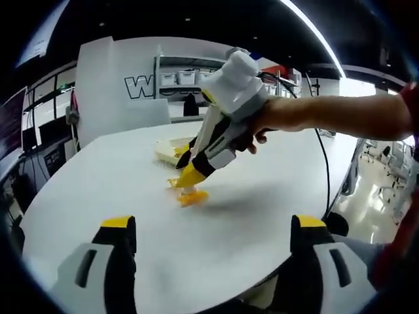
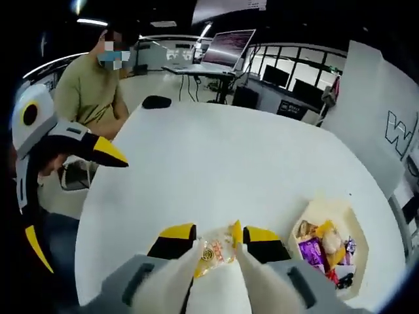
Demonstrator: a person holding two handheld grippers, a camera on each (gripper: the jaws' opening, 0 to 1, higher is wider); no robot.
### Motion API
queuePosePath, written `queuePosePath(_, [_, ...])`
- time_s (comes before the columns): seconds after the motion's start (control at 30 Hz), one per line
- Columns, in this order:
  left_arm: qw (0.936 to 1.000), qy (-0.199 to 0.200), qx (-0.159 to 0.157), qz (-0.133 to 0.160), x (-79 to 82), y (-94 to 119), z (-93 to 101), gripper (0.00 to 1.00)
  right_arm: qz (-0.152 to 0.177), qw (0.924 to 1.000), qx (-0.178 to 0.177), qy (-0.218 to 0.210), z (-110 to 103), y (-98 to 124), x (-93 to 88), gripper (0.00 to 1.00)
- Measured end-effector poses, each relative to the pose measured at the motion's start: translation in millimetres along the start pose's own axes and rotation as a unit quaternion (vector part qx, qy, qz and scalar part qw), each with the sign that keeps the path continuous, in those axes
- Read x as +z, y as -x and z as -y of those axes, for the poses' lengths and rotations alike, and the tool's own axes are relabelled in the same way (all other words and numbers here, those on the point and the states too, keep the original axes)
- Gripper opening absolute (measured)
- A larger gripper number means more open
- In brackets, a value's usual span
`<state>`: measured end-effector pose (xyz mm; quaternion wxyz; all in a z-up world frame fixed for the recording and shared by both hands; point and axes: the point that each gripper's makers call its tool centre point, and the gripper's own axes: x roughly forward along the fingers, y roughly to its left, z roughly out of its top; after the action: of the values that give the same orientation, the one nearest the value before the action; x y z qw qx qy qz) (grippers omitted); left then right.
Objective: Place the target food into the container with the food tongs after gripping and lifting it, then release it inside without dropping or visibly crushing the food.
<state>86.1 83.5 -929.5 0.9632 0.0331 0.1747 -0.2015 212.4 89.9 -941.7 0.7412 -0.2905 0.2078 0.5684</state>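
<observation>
My right gripper is shut on yellow food tongs, whose tips pinch a small orange-yellow snack packet. In the left gripper view a hand holds the right gripper tilted down over the white table, with the tongs closed on the packet at or just above the surface; I cannot tell which. The pale yellow container lies just behind it. The same container sits to the right of the packet and holds several wrapped snacks. My left gripper stands open with nothing between its jaws, and it appears at the left edge.
The round white table has bare surface towards its far side. A person sits at the far left edge beside a black object. A laptop stands on a desk beyond. The table's right edge drops to the floor.
</observation>
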Motion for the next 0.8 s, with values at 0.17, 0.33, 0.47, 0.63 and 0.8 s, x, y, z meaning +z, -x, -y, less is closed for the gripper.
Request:
queuePosePath(0.17, [1.0, -0.002, -0.005, 0.002, 1.5, -0.7, 5.5, 0.96, 0.052, 0.9959, 0.0, -0.075, 1.6, 8.2, 18.4, 0.23])
queuePosePath(0.33, [1.0, -0.008, -0.005, -0.001, 1.2, 0.4, 7.6, 0.96, 0.066, 0.9858, 0.051, -0.145, -26.7, -1.1, 26.6, 0.23])
queuePosePath(0.47, [1.0, -0.005, -0.004, 0.001, 2.0, 3.9, 6.1, 0.96, 0.044, 0.9902, 0.053, -0.122, -38.5, -8.5, 11.8, 0.23])
queuePosePath(0.63, [1.0, -0.004, 0.0, -0.002, 3.3, 2.7, -1.2, 0.95, 0.036, 0.9891, 0.063, -0.128, -36.8, 2.8, 7.5, 0.23])
queuePosePath(0.8, [0.9999, -0.005, -0.007, 0.014, 15.6, 0.2, 2.4, 0.94, 0.052, 0.9917, 0.026, -0.115, -13.3, 23.2, 8.1, 0.23])
